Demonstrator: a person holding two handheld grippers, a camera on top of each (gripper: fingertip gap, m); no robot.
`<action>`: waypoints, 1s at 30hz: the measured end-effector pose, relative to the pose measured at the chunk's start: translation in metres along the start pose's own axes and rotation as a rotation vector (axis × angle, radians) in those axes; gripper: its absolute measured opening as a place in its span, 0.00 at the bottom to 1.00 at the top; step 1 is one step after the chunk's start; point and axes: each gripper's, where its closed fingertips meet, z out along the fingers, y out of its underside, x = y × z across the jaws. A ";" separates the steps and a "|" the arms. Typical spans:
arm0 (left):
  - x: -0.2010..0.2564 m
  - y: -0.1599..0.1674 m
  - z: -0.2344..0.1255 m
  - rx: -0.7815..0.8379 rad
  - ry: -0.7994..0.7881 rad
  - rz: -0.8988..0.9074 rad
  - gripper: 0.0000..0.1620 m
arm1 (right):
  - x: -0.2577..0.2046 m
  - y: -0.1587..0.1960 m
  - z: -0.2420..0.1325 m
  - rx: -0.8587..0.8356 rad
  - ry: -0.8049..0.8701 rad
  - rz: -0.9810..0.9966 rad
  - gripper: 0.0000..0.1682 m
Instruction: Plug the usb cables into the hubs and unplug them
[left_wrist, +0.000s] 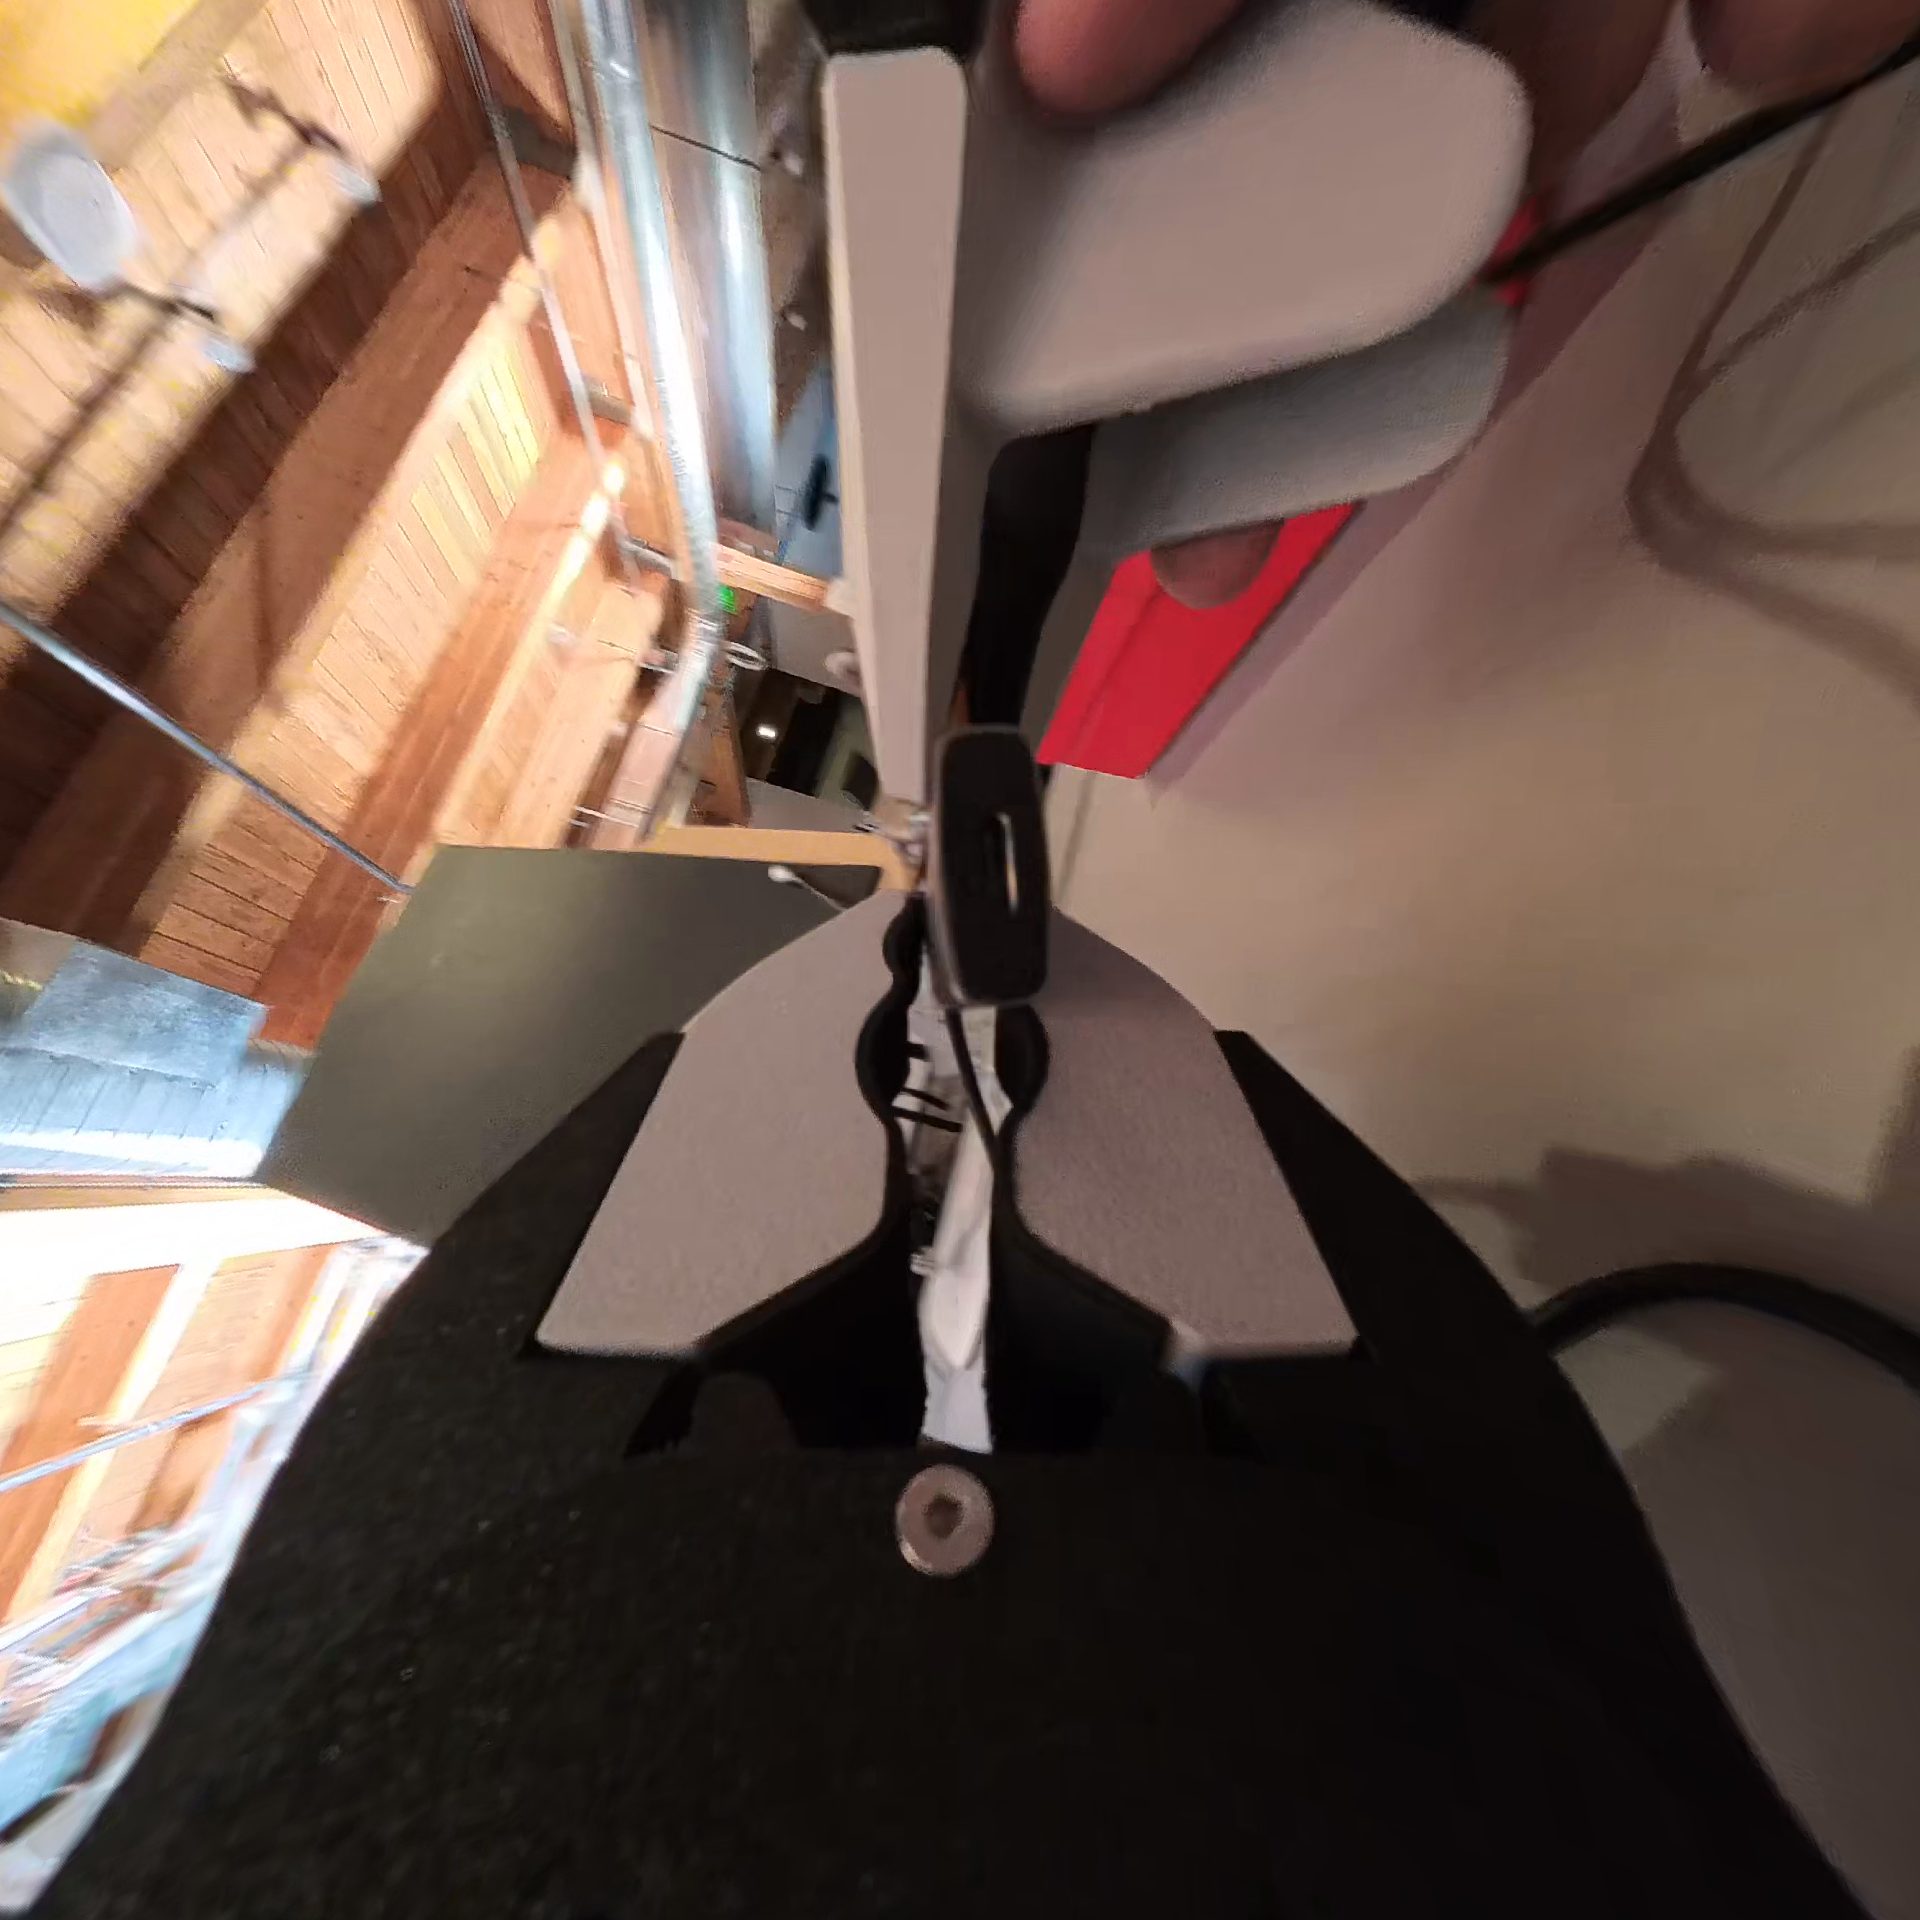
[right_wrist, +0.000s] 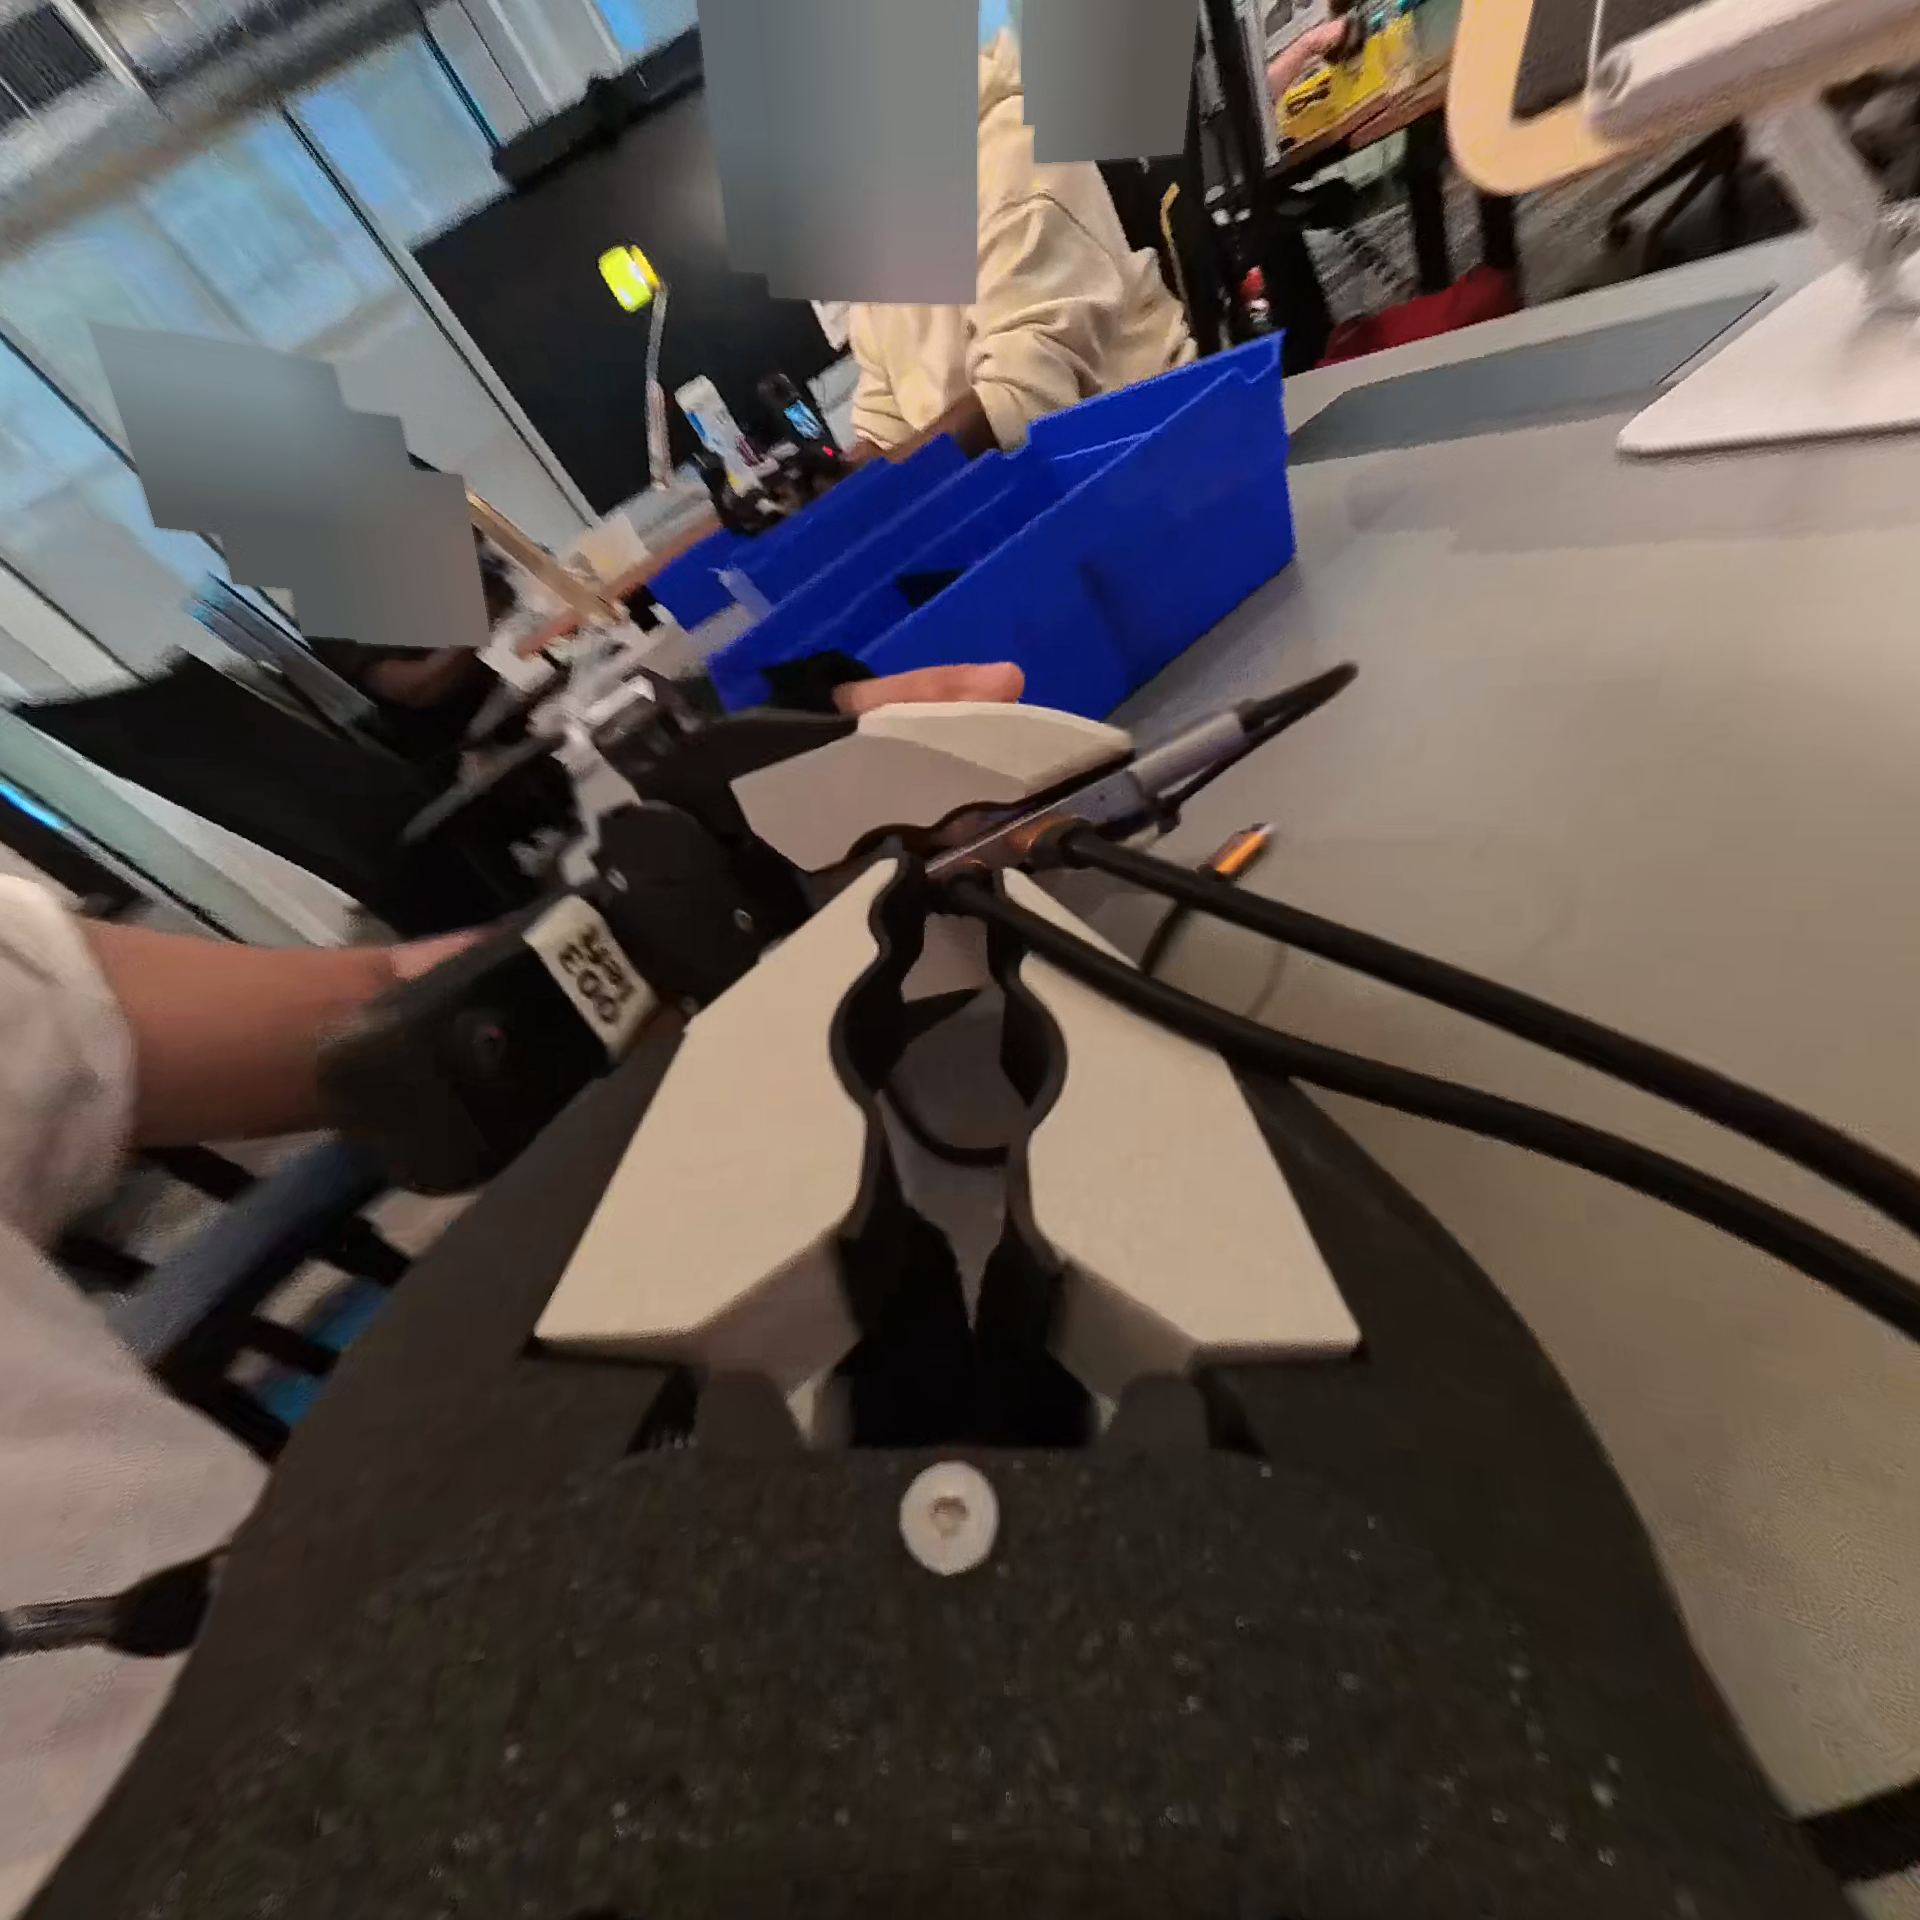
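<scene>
My left gripper (left_wrist: 951, 940) is shut on a flat black adapter with a silver edge and a slot (left_wrist: 987, 873), held at its fingertips. A thick black cable (left_wrist: 1023, 582) runs from the adapter up into the right gripper's grey fingers (left_wrist: 1236, 260). In the right wrist view my right gripper (right_wrist: 940, 883) is shut on the black cable (right_wrist: 1455, 1101) close to its plug. The left gripper's grey fingers (right_wrist: 935, 764) meet it there, pinching the slim metal adapter (right_wrist: 1153, 774). A second black cable (right_wrist: 1507, 1013) runs off to the right.
Blue plastic bins (right_wrist: 1101, 561) stand on the grey table (right_wrist: 1558, 727) behind the grippers. A white monitor stand (right_wrist: 1808, 364) is at the far right. A small orange-tipped plug (right_wrist: 1236, 847) lies on the table. A red object (left_wrist: 1164, 665) lies beyond. People sit at the far side.
</scene>
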 end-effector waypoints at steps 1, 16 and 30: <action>0.003 0.002 0.001 -0.018 0.024 -0.021 0.08 | 0.002 0.001 0.000 -0.017 0.027 -0.055 0.06; -0.039 0.001 -0.011 0.299 0.219 -0.851 0.06 | -0.040 -0.052 -0.058 0.075 -0.206 -0.431 0.17; -0.058 -0.032 -0.034 0.642 0.463 -1.282 0.06 | -0.017 -0.044 0.018 -0.016 -0.263 -0.435 0.09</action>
